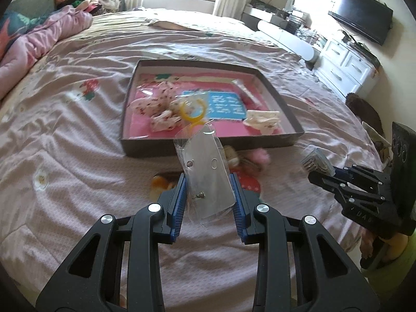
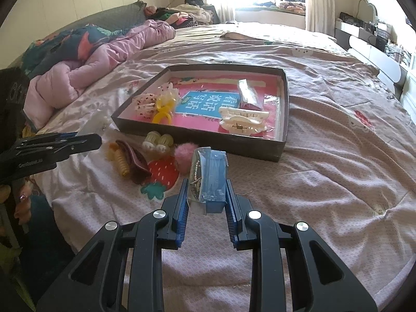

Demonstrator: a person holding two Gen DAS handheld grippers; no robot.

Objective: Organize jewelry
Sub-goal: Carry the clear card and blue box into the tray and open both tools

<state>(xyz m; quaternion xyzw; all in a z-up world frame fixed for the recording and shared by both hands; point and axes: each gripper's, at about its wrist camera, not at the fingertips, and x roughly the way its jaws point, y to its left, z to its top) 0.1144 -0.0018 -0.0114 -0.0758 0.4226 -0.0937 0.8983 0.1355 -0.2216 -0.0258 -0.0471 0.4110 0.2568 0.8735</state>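
Observation:
My left gripper (image 1: 209, 180) is shut on a clear plastic packet of small stud earrings (image 1: 205, 171), held up in front of the dark tray (image 1: 208, 148). My right gripper (image 2: 207, 184) is shut on a blue packet in clear wrap (image 2: 209, 175). The tray (image 2: 202, 136) holds spotted hair clips (image 1: 156, 104), a yellow ring (image 1: 193, 109), a white claw clip (image 2: 243, 121) and a red wrapped strip (image 2: 248, 95). In the left wrist view the right gripper (image 1: 322, 174) shows at the right with its packet (image 1: 316, 160). The left gripper (image 2: 88, 140) shows at the left of the right wrist view.
Loose on the pink bedspread before the tray lie a pink pompom (image 2: 183, 156), a strawberry-shaped piece (image 2: 162, 174), a maroon clip with a yellow spiral tie (image 2: 130, 163) and pale rollers (image 2: 157, 141). A pink quilt (image 2: 104, 59) is bunched at the left. A white dresser (image 1: 345, 65) stands right.

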